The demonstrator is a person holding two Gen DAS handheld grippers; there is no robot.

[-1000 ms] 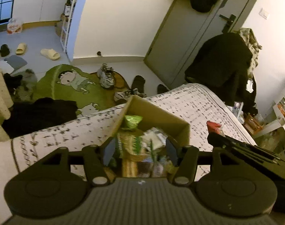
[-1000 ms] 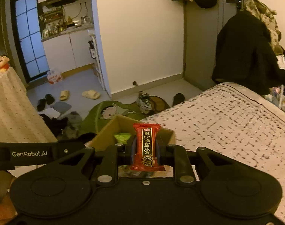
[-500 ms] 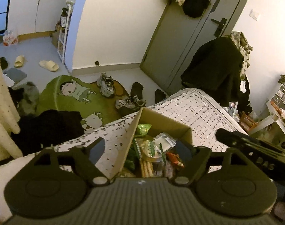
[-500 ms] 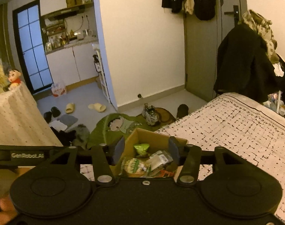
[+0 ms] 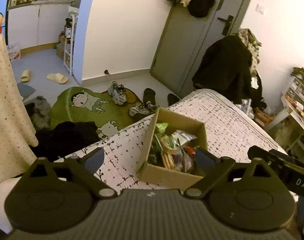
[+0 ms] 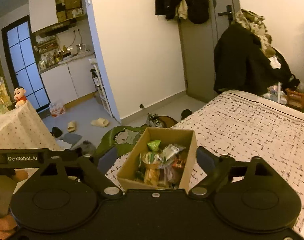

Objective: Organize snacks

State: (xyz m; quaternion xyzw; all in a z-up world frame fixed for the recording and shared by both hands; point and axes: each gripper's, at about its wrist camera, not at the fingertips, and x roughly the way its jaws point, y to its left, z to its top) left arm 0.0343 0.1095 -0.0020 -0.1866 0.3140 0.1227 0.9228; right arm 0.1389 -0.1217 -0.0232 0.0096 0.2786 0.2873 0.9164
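Note:
An open cardboard box (image 5: 172, 175) (image 6: 130, 167) sits on the patterned bed cover near the bed's corner. It holds several snack packets: a green one (image 6: 153, 145), a silver one (image 6: 171, 150), a red one (image 6: 178, 163) and biscuit sticks (image 5: 167, 161). My left gripper (image 5: 150, 160) is open and empty, above and short of the box. My right gripper (image 6: 156, 158) is open and empty, its fingers standing wide on either side of the box. The left gripper's body shows in the right wrist view (image 6: 22, 158).
The bed cover (image 6: 251, 124) stretches right. On the floor lie a green cartoon rug (image 5: 82, 104), shoes (image 5: 118, 93), slippers (image 5: 57, 78) and dark clothes (image 5: 72, 134). A cloth-covered table (image 6: 18, 128) stands left, a coat-laden chair (image 6: 247, 60) behind.
My right gripper opened and let go of the red snack packet, which now lies in the box. Both grippers opened wide and drew back and up from the box.

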